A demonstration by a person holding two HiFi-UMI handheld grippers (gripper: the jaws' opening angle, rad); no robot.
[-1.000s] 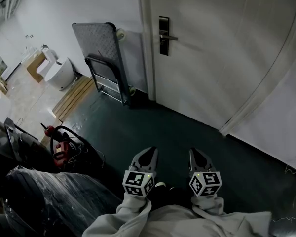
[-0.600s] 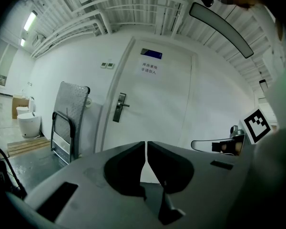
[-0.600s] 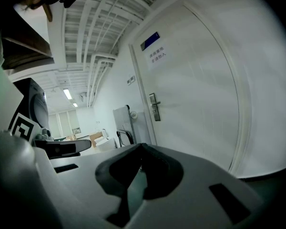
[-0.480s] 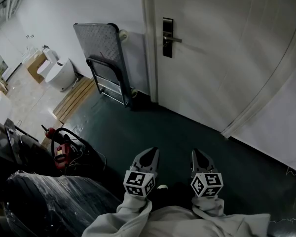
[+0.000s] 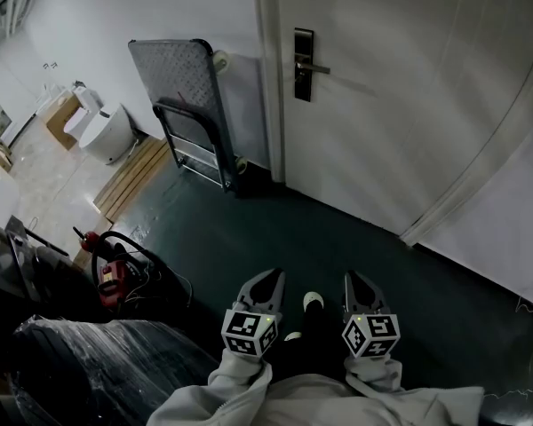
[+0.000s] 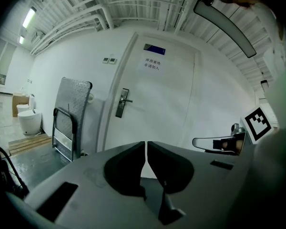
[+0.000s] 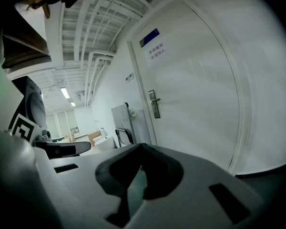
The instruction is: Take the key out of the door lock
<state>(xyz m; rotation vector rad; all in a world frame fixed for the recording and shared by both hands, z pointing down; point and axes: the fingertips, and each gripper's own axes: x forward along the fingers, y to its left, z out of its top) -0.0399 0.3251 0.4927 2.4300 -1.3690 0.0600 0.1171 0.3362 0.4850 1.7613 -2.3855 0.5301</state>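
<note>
Head view showed the left gripper (image 5: 265, 278) and right gripper (image 5: 356, 280) well short of the door (image 5: 409, 105), each with jaws pressed together on nothing. At the door's left edge the lock plate (image 5: 303, 64) stood upright, its handle (image 5: 316, 67) pointing right. Any key there was too small to make out.
</note>
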